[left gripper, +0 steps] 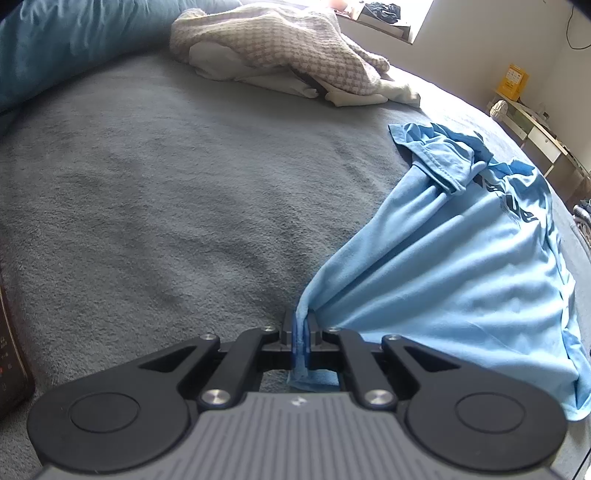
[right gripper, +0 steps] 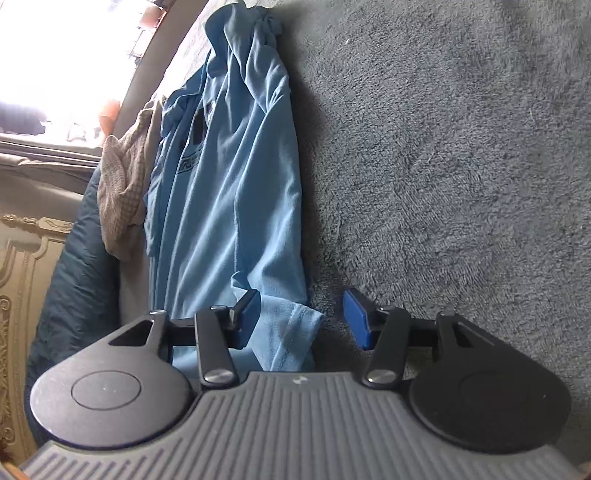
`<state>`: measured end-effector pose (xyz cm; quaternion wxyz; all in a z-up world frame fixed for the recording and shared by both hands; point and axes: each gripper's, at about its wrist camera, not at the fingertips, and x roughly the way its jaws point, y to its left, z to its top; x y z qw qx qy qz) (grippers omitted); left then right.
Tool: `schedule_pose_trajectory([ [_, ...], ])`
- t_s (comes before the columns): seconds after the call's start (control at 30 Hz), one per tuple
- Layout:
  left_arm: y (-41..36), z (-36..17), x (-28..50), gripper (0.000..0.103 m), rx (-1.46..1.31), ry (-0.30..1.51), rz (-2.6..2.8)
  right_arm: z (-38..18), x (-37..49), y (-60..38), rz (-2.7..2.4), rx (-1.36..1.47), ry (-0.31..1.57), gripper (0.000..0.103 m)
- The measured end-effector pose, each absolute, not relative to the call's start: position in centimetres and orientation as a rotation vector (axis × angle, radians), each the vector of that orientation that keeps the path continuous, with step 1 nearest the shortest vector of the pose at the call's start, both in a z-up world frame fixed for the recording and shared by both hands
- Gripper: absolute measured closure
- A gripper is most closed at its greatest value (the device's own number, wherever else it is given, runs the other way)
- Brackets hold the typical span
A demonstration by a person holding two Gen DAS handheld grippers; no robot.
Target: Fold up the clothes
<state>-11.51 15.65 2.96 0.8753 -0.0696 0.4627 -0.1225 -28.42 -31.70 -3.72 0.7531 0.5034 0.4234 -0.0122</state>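
Note:
A light blue T-shirt [left gripper: 443, 258] with dark lettering lies bunched on the grey blanket [left gripper: 147, 203]. My left gripper [left gripper: 300, 325] is shut on one corner of the shirt's edge, and the cloth fans out from the pads in taut folds. In the right wrist view the same T-shirt [right gripper: 229, 184] stretches away along the blanket [right gripper: 443, 147]. My right gripper [right gripper: 301, 317] is open over a near corner of the shirt. That corner lies between the blue pads [right gripper: 356, 317], nearer the left one, and neither pad presses on it.
A beige checked garment [left gripper: 280, 44] on white cloth lies heaped at the far side of the bed, also in the right wrist view [right gripper: 122, 192]. A dark blue duvet [left gripper: 74, 33] borders the blanket. A desk [left gripper: 535, 129] and yellow box [left gripper: 511, 81] stand beyond the bed.

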Motion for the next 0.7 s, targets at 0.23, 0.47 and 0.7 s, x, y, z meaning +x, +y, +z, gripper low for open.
schedule_pose_trajectory([
  [0.23,15.5,2.9,-11.6,0.098,-0.132,0.958,-0.255,-3.1,-28.6,-30.9,0.05,1.092,0.926,0.091],
  [0.47,18.2,3.6,-11.0,0.099,-0.442,1.093,-0.315,1.2,-31.9,-32.3,0.099,1.171,0.737,0.101],
  [0.7,19.2,4.8,-5.2,0.1,-0.951,1.149,-0.384,4.4,-31.0,-38.9,0.051,1.378,0.504,0.101],
])
